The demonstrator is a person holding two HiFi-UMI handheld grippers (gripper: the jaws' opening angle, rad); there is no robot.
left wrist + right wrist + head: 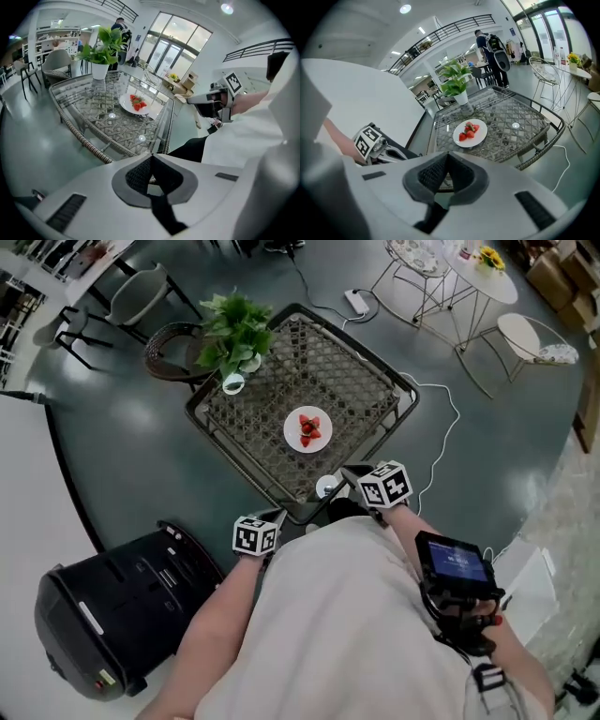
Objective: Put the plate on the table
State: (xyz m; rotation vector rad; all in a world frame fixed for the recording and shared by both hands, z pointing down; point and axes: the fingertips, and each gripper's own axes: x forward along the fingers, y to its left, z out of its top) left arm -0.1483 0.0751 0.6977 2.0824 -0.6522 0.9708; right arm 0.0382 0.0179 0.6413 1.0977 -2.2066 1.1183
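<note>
Left gripper (151,158): jaws pressed together, nothing between them.
Right gripper (447,157): jaws also pressed together, empty.
Plate (308,429): white, carries strawberries (309,430), lies on the glass table (361,381) ahead of both grippers, apart from them.
Potted plant (234,334): beyond the plate.

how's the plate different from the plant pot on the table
The plate lies flat near the table's middle and holds red strawberries; the pot stands upright by a corner and holds a leafy green plant. The plate is wide and shallow, the pot narrow and tall. Both are white and rest on the table.
</note>
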